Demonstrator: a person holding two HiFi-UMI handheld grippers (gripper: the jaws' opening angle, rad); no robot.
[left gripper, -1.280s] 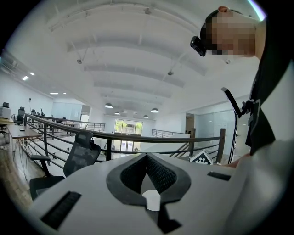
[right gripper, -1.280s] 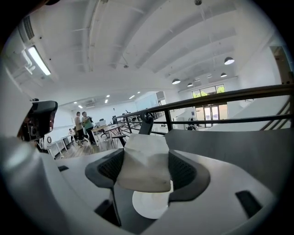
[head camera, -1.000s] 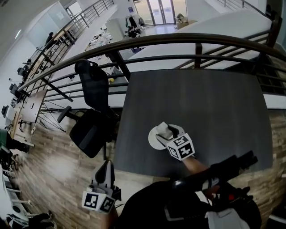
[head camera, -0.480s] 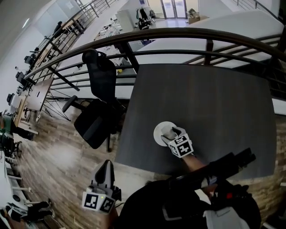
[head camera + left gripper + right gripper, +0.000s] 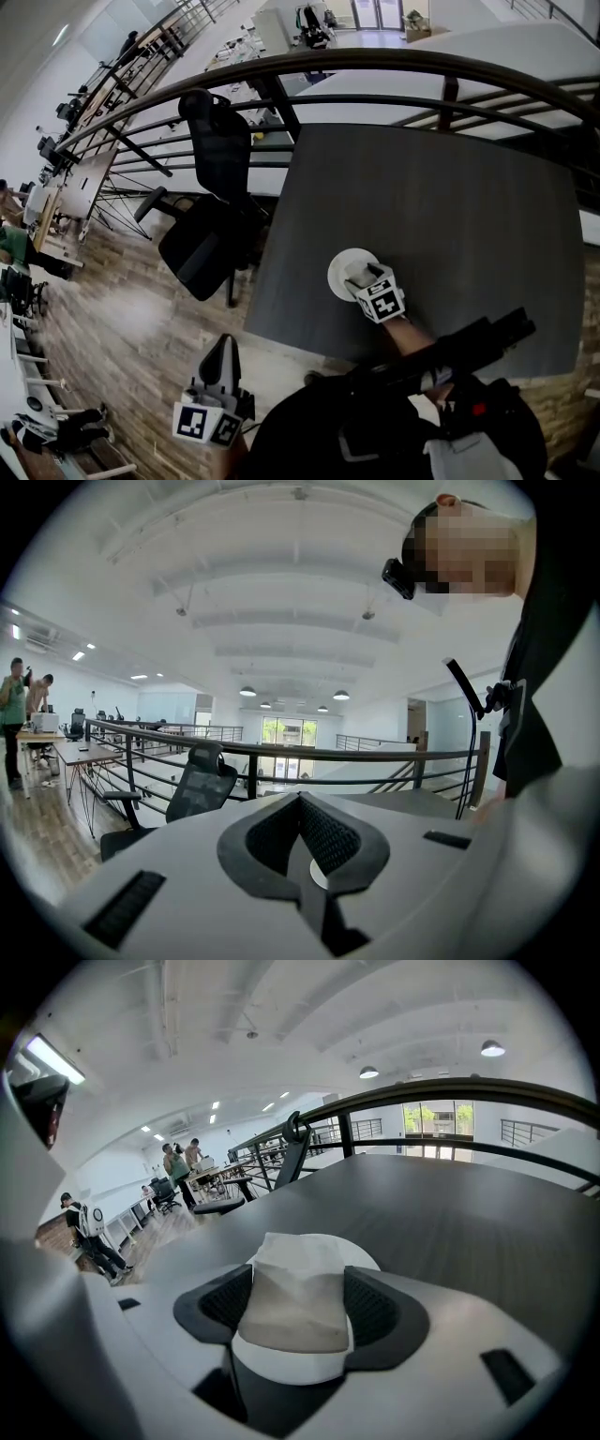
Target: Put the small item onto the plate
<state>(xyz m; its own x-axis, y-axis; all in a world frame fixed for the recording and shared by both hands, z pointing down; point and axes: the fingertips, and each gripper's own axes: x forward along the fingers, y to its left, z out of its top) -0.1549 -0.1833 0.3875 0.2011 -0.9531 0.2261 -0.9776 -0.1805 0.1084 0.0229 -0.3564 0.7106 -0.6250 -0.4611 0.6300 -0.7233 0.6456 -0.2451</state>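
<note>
My right claw: the right gripper (image 5: 356, 275) is closed on the small item (image 5: 295, 1297), one pad on each side of it

My left claw: the left gripper (image 5: 223, 345) hangs low off the near edge of the table (image 5: 450, 216), over the wooden floor; its jaws are together with nothing between them

Where the item is: in my right claw's grip, directly above the plate (image 5: 339, 262), which sits near the table's front edge

Done so far: I judge the carry finished, since the item is over the plate's middle and white rim shows beneath and beyond it in the right gripper view

Left to do: set it down if it is not down already, spread the jaws and lift clear; I cannot tell whether its underside touches the plate

How the item looks: white, soft-edged, wedge-like, narrower at the far end and broader toward me, the near face shaded grey; perhaps a folded tissue or a small packet, I cannot say which

Handling guess: it seems light and yielding, so it may cling to a pad on release
</note>
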